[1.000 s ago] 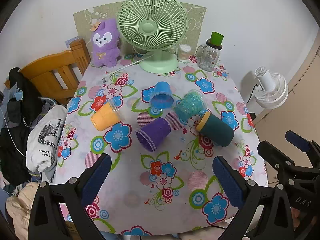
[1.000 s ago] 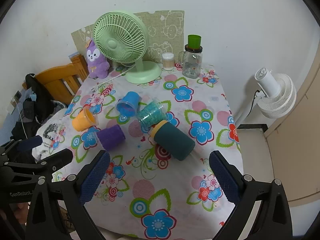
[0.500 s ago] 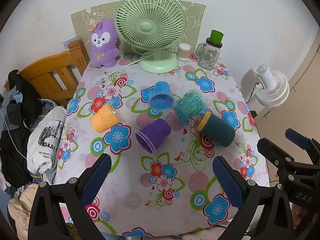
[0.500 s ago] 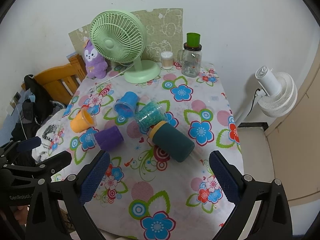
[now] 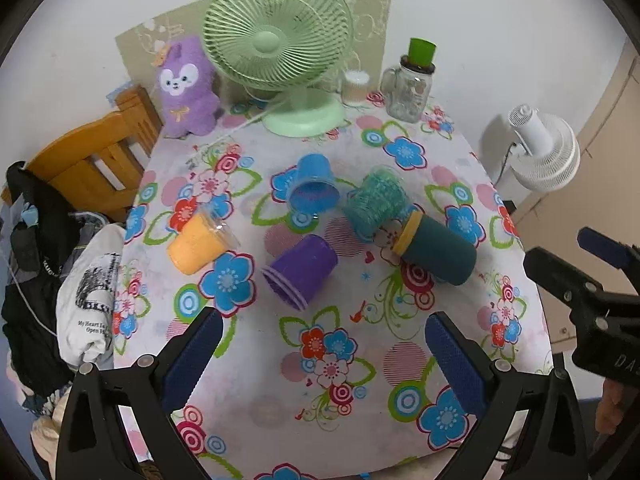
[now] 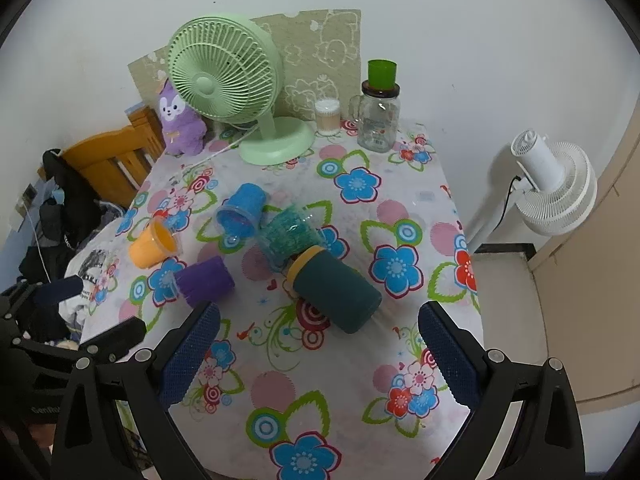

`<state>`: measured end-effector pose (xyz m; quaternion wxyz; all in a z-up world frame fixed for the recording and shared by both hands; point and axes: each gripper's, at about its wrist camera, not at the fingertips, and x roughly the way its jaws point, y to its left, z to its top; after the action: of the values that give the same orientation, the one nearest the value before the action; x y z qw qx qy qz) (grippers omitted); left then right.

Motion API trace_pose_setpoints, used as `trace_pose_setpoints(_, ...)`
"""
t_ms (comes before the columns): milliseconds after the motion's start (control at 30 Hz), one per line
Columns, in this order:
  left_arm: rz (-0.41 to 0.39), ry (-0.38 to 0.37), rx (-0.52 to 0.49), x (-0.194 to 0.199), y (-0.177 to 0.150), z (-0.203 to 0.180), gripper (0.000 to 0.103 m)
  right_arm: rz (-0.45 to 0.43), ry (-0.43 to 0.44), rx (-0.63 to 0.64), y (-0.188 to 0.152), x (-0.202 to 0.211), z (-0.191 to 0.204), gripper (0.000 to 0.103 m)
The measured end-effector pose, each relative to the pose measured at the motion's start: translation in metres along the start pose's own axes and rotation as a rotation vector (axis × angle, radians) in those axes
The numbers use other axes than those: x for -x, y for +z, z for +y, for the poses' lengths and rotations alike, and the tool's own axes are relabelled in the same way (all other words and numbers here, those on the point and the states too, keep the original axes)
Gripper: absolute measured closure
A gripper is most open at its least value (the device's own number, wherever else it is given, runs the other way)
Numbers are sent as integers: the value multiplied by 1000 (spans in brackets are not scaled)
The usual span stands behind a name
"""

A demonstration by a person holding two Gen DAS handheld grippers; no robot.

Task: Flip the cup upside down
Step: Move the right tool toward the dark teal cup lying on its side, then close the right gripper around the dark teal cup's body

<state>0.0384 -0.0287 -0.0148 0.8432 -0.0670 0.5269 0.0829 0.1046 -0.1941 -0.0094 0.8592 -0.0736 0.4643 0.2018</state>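
Several cups lie on their sides mid-table: a purple cup [image 5: 300, 272] [image 6: 206, 282], an orange cup [image 5: 198, 246] [image 6: 152, 246], a blue cup [image 5: 314, 190] [image 6: 242, 210], a clear teal cup [image 5: 376, 202] [image 6: 290, 238] and a dark teal cup with a yellow rim [image 5: 436, 250] [image 6: 334, 288]. My left gripper [image 5: 320, 360] is open and empty, above the table's near part, short of the purple cup. My right gripper [image 6: 320, 360] is open and empty, just short of the dark teal cup. It also shows at the right edge of the left wrist view [image 5: 592, 280].
A green desk fan [image 5: 280, 56], a purple plush [image 5: 186, 88], a small jar [image 5: 354, 88] and a glass mug jar with a green cup on top [image 5: 410, 84] stand at the table's back. A wooden chair [image 5: 92, 160] and clothes are left; a white fan [image 6: 556, 188] right.
Both grippers have drifted slightly forward and leftward over the table; the scene has shifted a little in both views. The cups have not moved. Both grippers stay open.
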Motion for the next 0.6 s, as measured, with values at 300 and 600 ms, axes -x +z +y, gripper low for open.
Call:
trace_pose_setpoints(300,47,-57,-22,-32,13,-29,1,45,-4,20,8,-25,-26,2)
trace_pose_setpoints(600,134,-96,41,-75,17,-65,1,99,-8,14,8,-54,-59,2)
